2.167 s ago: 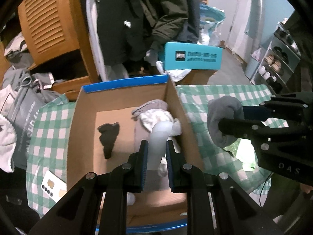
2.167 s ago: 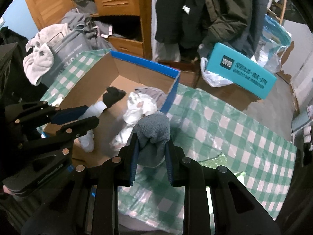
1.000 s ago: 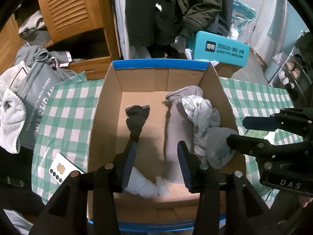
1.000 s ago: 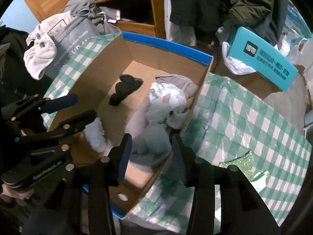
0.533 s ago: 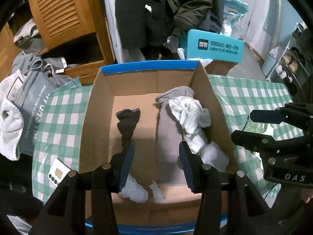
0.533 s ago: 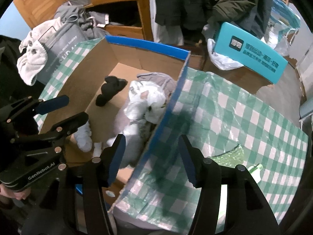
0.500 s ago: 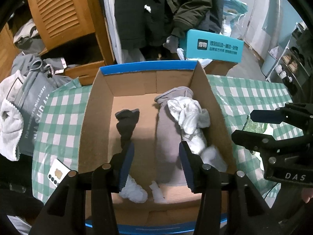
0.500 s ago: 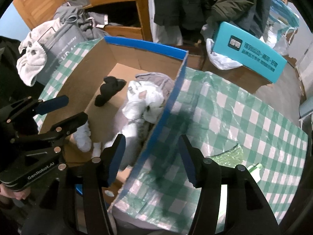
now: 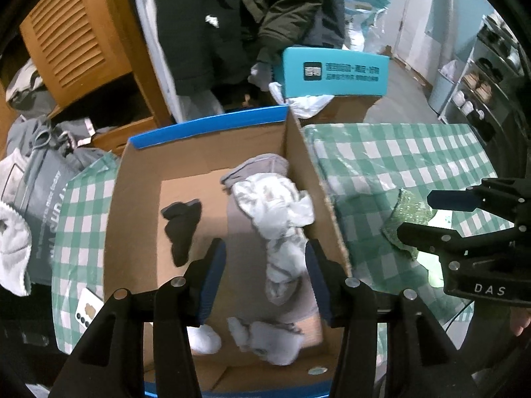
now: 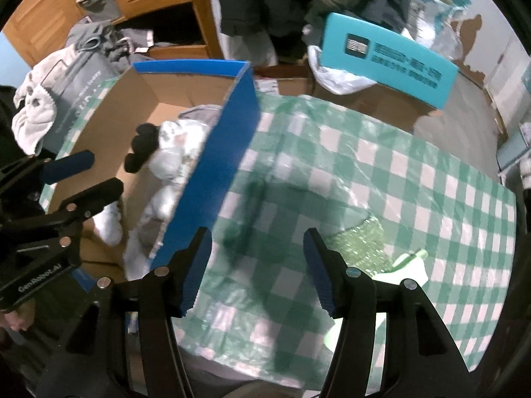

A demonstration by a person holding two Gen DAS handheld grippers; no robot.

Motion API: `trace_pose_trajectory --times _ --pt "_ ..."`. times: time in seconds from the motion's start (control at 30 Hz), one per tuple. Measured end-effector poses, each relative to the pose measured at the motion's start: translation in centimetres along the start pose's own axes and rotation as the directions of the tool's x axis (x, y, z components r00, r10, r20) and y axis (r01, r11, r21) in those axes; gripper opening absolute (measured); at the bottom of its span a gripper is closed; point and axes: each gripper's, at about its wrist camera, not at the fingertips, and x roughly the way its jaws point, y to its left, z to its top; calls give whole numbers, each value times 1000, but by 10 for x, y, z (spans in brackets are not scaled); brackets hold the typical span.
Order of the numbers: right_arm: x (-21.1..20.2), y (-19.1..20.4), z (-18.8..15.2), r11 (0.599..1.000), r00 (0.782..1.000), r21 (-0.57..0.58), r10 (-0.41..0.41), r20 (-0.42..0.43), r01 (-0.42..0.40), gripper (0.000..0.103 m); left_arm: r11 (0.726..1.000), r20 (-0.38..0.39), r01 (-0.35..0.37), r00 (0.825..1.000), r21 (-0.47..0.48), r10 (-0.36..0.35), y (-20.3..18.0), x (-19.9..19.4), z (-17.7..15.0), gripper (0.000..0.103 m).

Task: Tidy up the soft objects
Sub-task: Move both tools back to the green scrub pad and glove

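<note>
A cardboard box [image 9: 132,199] with a blue rim holds soft items: a black sock [image 9: 181,224], a white patterned cloth [image 9: 275,205] on a grey garment [image 9: 244,252], a white sock [image 9: 202,338] and a grey sock [image 9: 272,343] near the front. My left gripper [image 9: 264,272] is open and empty above the box's front half. My right gripper [image 10: 257,265] is open and empty over the green checked tablecloth [image 10: 398,172], to the right of the box [image 10: 212,172]. A green sparkly cloth [image 10: 360,245] lies on the table by its right finger.
A teal carton [image 9: 335,73] stands behind the table. Hanging dark coats [image 9: 232,16] and a wooden cabinet [image 9: 73,39] are at the back. A grey bag [image 9: 43,192] and a white towel [image 9: 13,248] sit left of the box. A phone [image 9: 88,308] lies by the box.
Both grippers opened and released their socks into the box. The right gripper then moved right, out of the box and over the tablecloth. The left gripper stays above the box.
</note>
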Motion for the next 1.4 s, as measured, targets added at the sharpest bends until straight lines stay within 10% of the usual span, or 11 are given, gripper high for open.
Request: trace_pose_trajectory --times 1.4 --pt "0 -141 -67 964 994 242 -106 -35 112 63 976 -71 87 995 200 -75 -139 46 27 57"
